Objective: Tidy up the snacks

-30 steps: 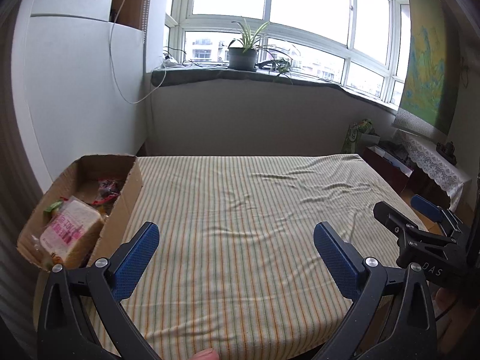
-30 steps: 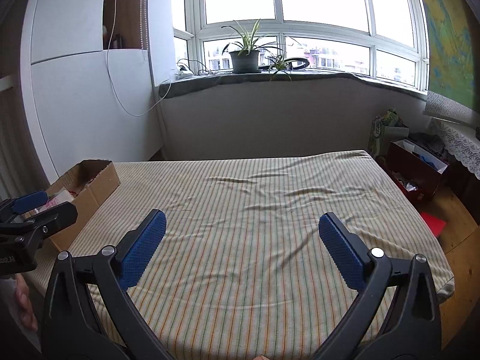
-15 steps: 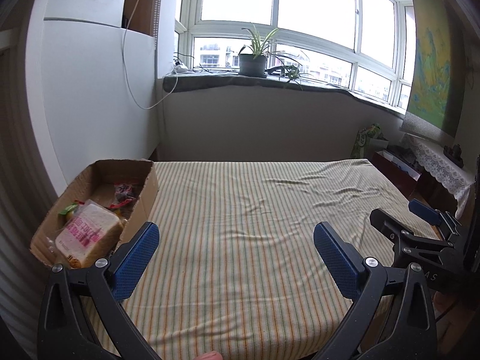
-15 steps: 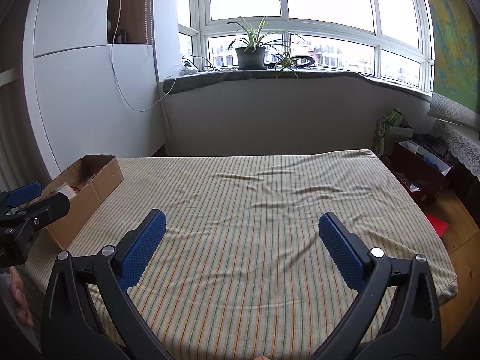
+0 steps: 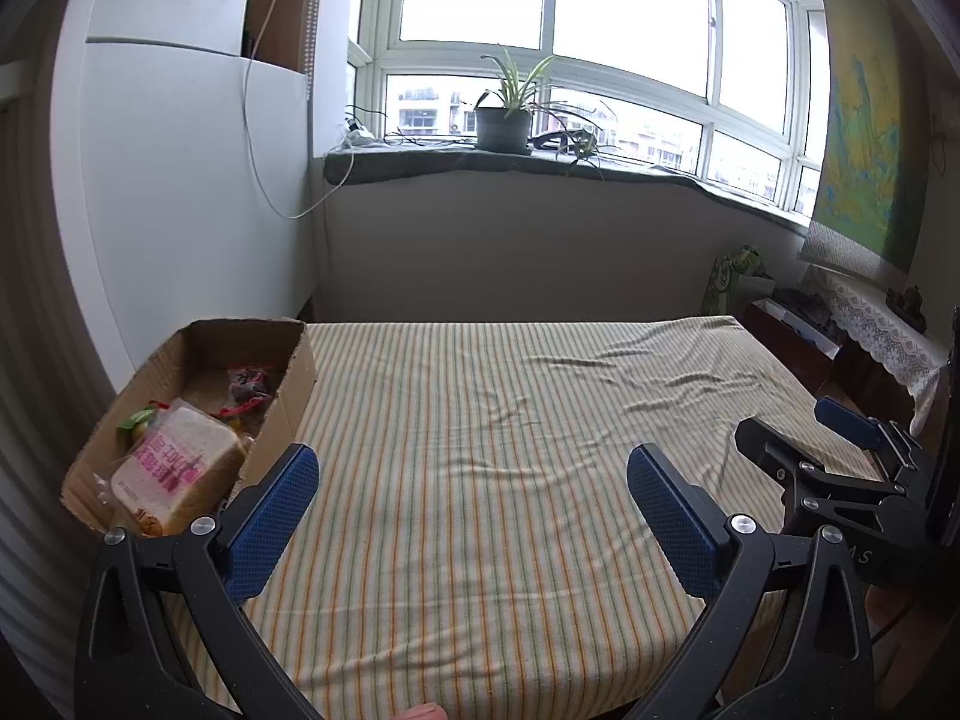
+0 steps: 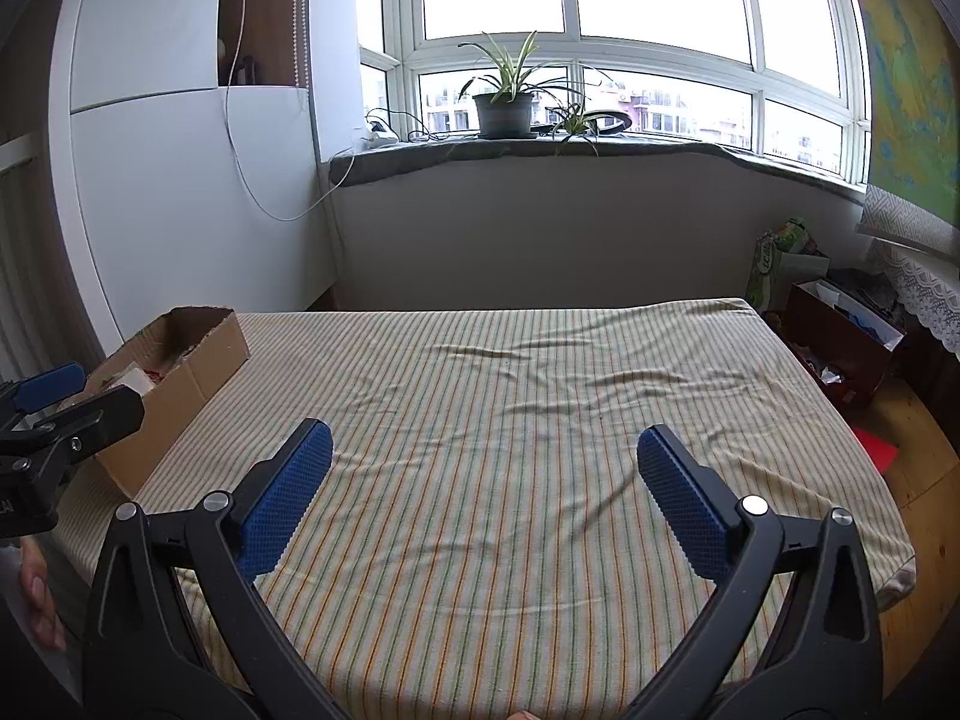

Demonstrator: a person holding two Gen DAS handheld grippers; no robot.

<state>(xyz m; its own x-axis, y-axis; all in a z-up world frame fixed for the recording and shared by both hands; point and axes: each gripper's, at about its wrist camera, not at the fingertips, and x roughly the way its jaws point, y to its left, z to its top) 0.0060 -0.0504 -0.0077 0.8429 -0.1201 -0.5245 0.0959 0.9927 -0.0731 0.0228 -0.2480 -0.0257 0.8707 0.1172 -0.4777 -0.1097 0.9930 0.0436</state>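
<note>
An open cardboard box [image 5: 288, 384] sits at the left edge of the striped bed [image 5: 510, 450]. It holds a bagged bread loaf [image 5: 180, 462] with pink print, a red-wrapped snack [image 5: 249, 381] and a green-topped packet [image 5: 137, 420]. My left gripper [image 5: 474, 504] is open and empty above the bed's near edge, just right of the box. My right gripper [image 6: 483, 492] is open and empty over the near middle of the bed. The box also shows in the right wrist view [image 6: 198, 372].
A white cabinet [image 5: 180, 192] stands behind the box. A windowsill with a potted plant [image 5: 504, 120] runs along the back. A dark red box [image 6: 840, 348] and bags sit on the floor to the right of the bed.
Both grippers have drawn back and risen a little, so the box and bed look farther away. Both stay open and empty.
</note>
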